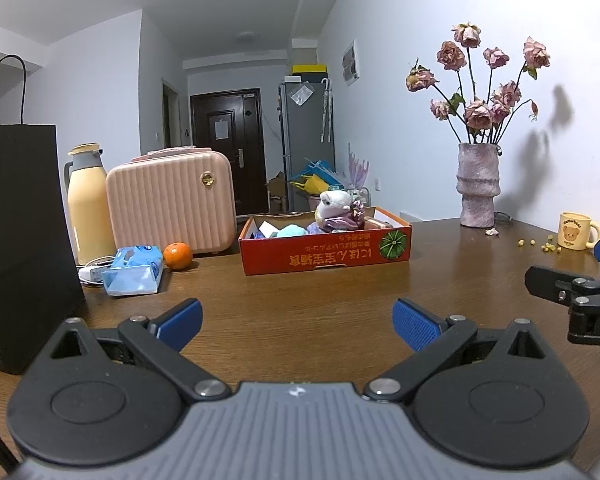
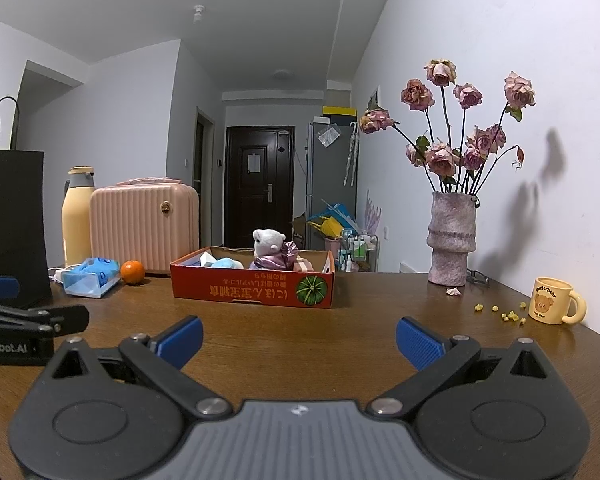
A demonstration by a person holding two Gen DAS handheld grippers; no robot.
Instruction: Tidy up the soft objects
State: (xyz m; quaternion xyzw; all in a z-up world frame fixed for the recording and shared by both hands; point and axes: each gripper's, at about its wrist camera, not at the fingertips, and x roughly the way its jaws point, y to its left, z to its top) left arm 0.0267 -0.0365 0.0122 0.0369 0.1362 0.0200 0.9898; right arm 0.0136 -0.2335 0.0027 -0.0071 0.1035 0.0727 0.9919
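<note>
Both grippers, left gripper (image 1: 298,322) and right gripper (image 2: 299,338), jaws spread, empty. Plush toy (image 2: 269,243), frame centre, likely light, compressible; grasp its body.

We read "nRobot.AI" — start cut off by the frame edge — in white on the black body of the left gripper (image 2: 16,346). The yellow mug (image 2: 550,301) carries "Butterbear" above a bear face. The red cardboard box (image 2: 252,286) shows upside-down East Asian characters beside a pumpkin picture — not legible to us.
</note>
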